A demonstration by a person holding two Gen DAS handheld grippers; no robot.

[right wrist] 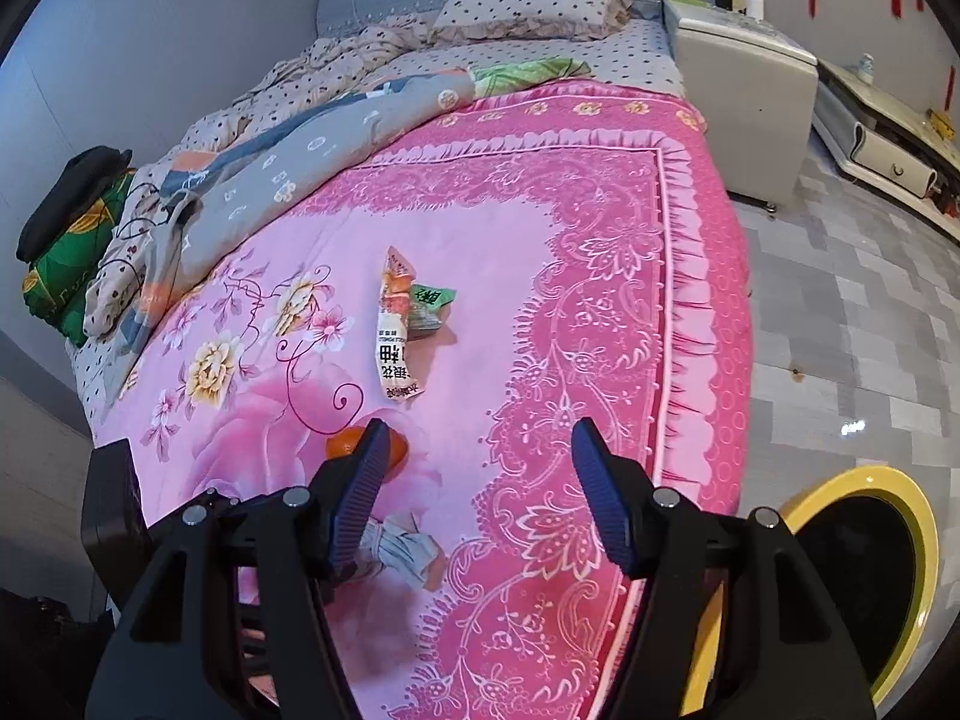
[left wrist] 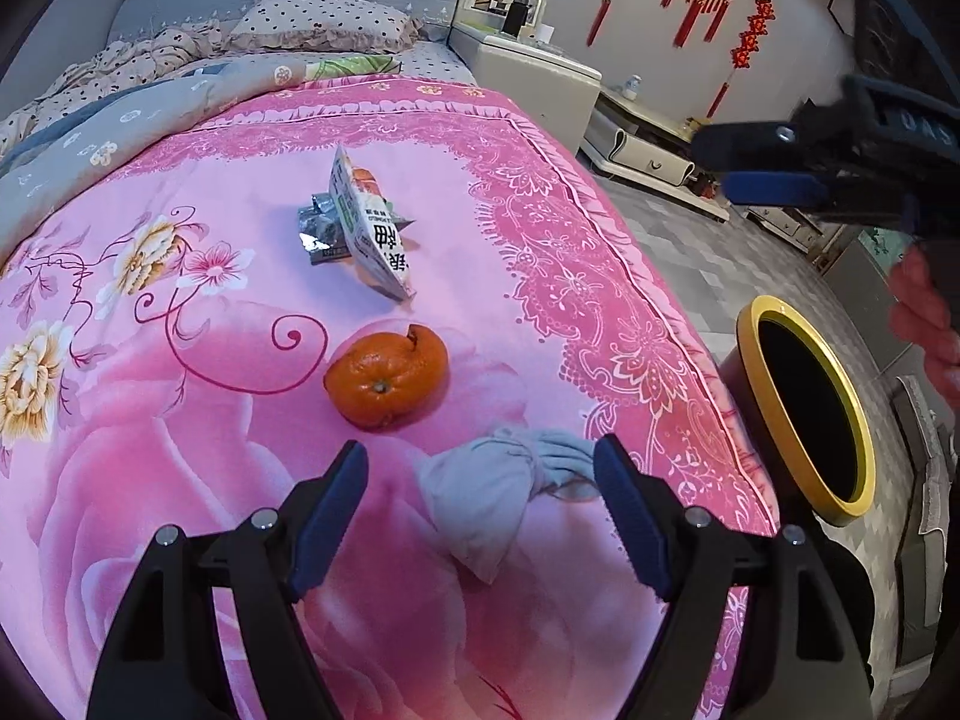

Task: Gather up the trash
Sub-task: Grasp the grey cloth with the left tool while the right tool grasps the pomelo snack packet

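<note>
On the pink floral bedspread (left wrist: 180, 420) lie a white and orange snack wrapper (left wrist: 375, 228) with a crumpled silver-green packet (left wrist: 321, 231) beside it, an orange peel (left wrist: 389, 379) and a grey tied bag (left wrist: 498, 495). My left gripper (left wrist: 480, 498) is open just above the grey bag, which lies between its fingers. My right gripper (right wrist: 480, 492) is open and empty above the bed's edge; it also shows in the left wrist view (left wrist: 756, 162). In the right wrist view I see the wrapper (right wrist: 396, 330), the peel (right wrist: 345, 444) and the grey bag (right wrist: 402, 549).
A black bin with a gold rim (left wrist: 804, 408) stands on the tiled floor beside the bed; it also shows in the right wrist view (right wrist: 864, 570). Quilts and a pillow (left wrist: 324, 21) lie at the head. A white nightstand (left wrist: 528, 72) stands beyond.
</note>
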